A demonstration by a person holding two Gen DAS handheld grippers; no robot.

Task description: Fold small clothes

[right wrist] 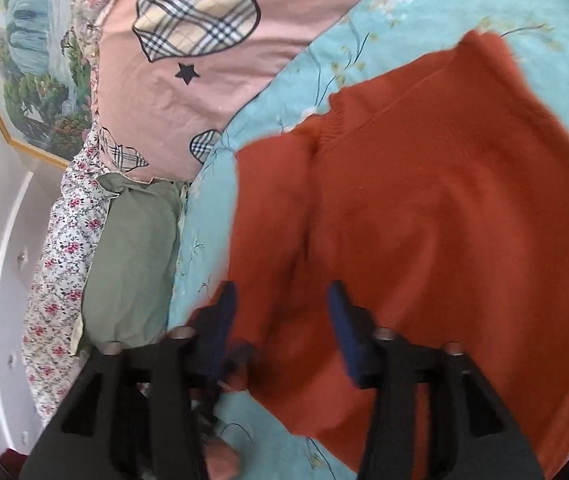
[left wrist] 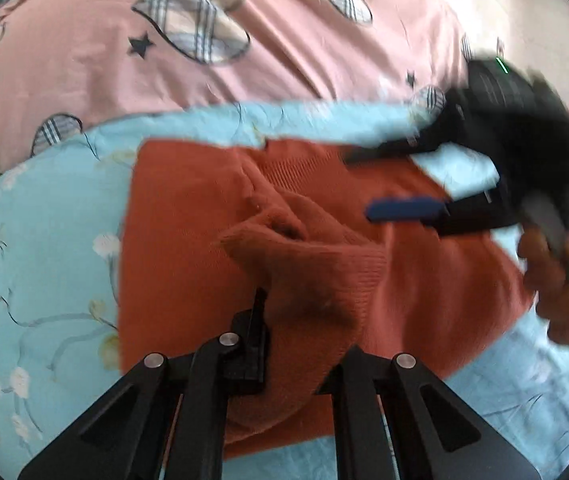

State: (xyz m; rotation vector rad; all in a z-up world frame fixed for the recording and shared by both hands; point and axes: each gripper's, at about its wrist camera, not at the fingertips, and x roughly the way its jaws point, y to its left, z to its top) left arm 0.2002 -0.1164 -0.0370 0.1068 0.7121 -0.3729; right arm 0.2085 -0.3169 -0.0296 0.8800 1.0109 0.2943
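A fold of the rust-orange sweater (left wrist: 292,280) is pinched in the closed left gripper (left wrist: 284,320) at the near edge, while the right gripper (right wrist: 280,320) is held with jaws apart and empty above the garment, which is spread on the light-blue floral quilt (left wrist: 52,240) before the pink pillow (left wrist: 284,40).

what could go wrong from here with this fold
The left gripper is shut on a bunched cuff of the orange sweater; pulling may drag it across the blue quilt and skew the fold. The right gripper, jaws open over the sweater, might catch extra layers when closing.
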